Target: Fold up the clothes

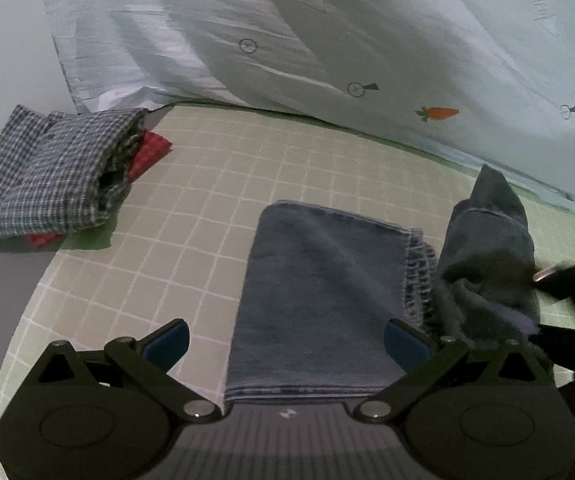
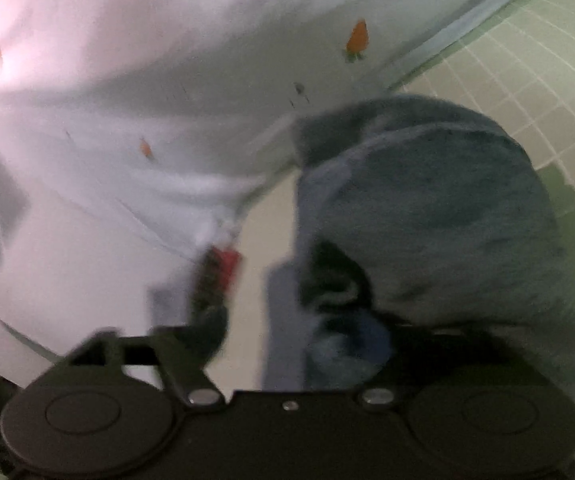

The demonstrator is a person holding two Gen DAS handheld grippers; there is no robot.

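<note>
Two tongs, one denim garment (image 1: 327, 292) (plus plaid stack (image 1: 51, 172)).

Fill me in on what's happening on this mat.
A person with tongs in each hand is folding a denim garment on a green grid mat. The left tongs are open, hovering over the flat folded part. The right tongs seem to have a bunched end of the denim lifted at the right side, though that view is blurred, so the grip is unclear. A folded checked shirt lies on a red item at the far left. Carrot-print bedding lies behind.
</note>
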